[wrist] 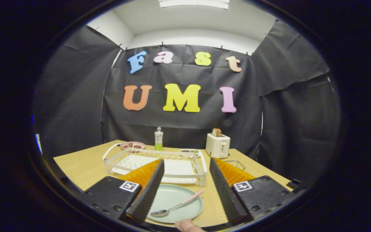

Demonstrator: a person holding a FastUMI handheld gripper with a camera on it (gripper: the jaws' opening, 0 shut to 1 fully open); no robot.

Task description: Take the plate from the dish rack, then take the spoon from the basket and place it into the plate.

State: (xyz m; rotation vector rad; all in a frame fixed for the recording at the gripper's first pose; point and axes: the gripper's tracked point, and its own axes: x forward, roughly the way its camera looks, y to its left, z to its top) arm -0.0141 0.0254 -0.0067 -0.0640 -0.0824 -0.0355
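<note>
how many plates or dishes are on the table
2. A pale green plate lies between the open gripper's fingers, with the spoon resting on it. A pink dish sits beyond the dish rack, beside the bottle. Others may be hidden behind the rack.

Matt plate (172, 196) beside the rack (155, 162) of coated wire; glossy metal spoon (176, 205); smooth wood-look table (82, 166); ribbed gripper (185, 190) fingers, spread apart.

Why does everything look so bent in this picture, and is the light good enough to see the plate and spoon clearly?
In the gripper view the fisheye lens bows the table edges and booth walls outward. A ceiling light shines evenly, so shadows are soft. The plate and spoon look sharp between the open gripper fingers, with a small glint on the spoon's bowl. The dish rack beyond is clear too.
</note>
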